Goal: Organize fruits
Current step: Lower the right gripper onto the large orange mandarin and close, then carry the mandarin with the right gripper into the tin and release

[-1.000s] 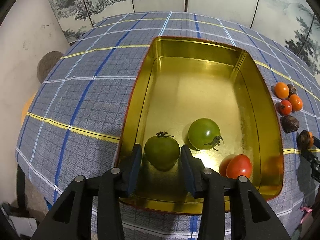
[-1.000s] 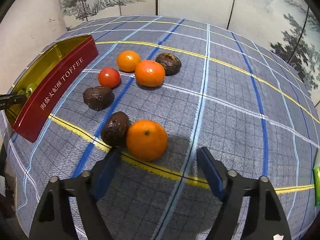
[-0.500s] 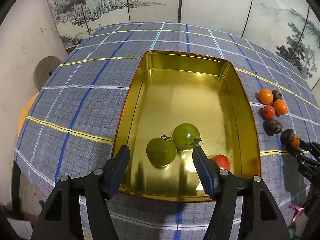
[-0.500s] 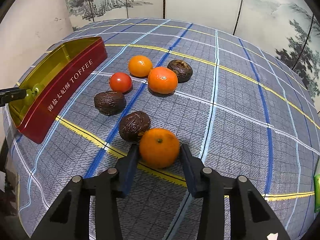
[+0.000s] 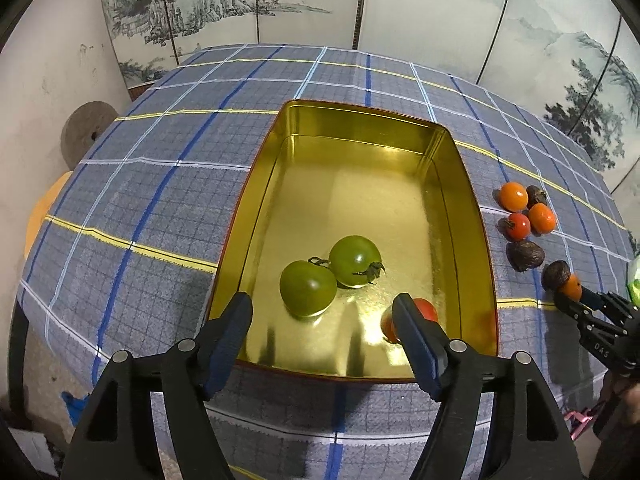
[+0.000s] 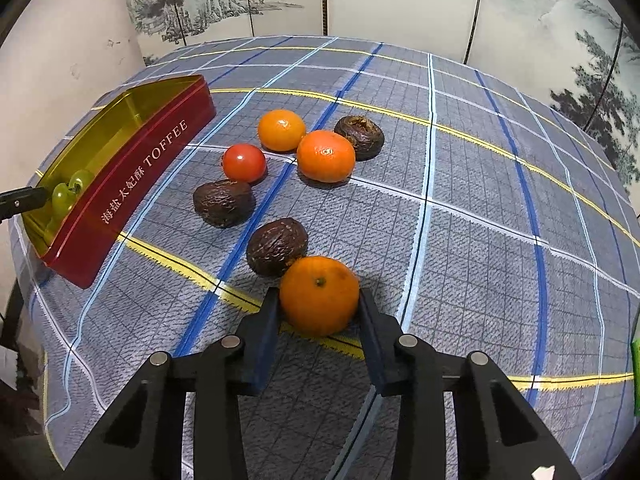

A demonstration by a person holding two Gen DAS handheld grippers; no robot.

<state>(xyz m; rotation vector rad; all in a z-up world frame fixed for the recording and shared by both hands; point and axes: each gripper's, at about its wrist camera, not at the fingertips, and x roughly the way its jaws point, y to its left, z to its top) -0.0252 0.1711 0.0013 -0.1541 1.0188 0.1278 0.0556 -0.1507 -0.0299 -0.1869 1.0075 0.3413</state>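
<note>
our right tongs [image 6: 319, 306] are clenched on the nearest orange [image 6: 319, 295], low on the surface, with the tin [image 6: 132, 168] far to their left. our left tongs [image 5: 322, 320] are opening, empty, above 2 green tomatoes [image 5: 308, 288] in it.

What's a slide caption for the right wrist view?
Right gripper shut on an orange beside a dark wrinkled fruit.

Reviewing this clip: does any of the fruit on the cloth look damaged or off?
Yes. Three dark brown, wrinkled fruits look shrivelled beside the smooth ones: one touching the orange the right gripper is shut on, one near the red tomato, one farther back with a sunken top. Nothing is spilled.
</note>
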